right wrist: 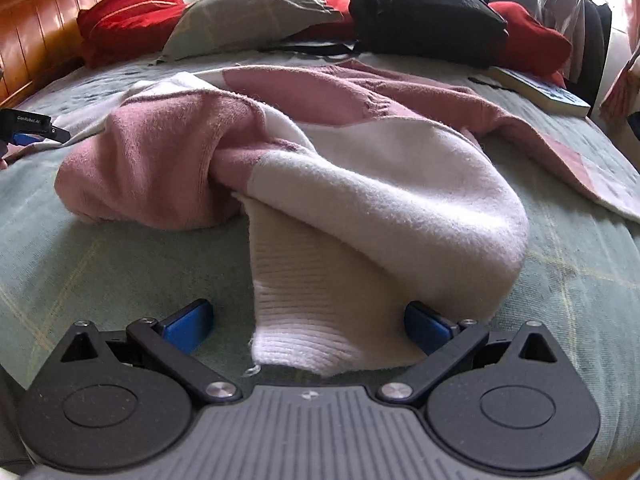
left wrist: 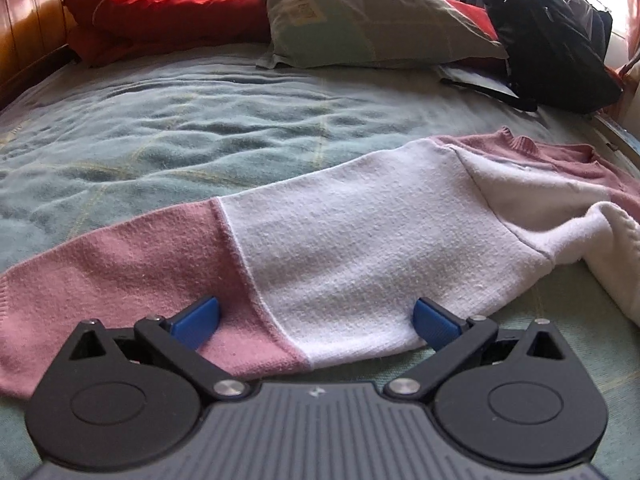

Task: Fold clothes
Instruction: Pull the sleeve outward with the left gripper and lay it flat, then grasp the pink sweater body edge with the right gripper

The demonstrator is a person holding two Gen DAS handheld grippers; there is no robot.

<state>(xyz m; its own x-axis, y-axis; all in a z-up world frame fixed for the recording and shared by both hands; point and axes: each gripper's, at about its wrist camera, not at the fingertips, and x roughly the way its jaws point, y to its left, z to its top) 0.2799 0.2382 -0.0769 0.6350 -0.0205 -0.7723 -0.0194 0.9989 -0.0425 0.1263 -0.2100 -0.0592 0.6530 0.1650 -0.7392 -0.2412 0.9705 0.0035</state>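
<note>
A pink and white knitted sweater [right wrist: 360, 152] lies crumpled on the green bed blanket [right wrist: 100, 272]. In the left wrist view one sleeve [left wrist: 280, 240] stretches flat across the bed, pink at the cuff end and white toward the body. My left gripper [left wrist: 316, 322] is open, its blue fingertips [left wrist: 196, 320] resting on either side of the sleeve's near edge. My right gripper [right wrist: 308, 324] is open too, straddling the white ribbed hem [right wrist: 304, 340] that hangs toward it. The left gripper [right wrist: 32, 128] shows at the far left of the right wrist view.
Red pillows [left wrist: 160, 4] and a grey-green pillow [left wrist: 360, 16] lie at the head of the bed by the wooden headboard [right wrist: 40, 28]. A black backpack [left wrist: 552, 36] sits at the back right. A book [right wrist: 544, 92] lies near the right edge.
</note>
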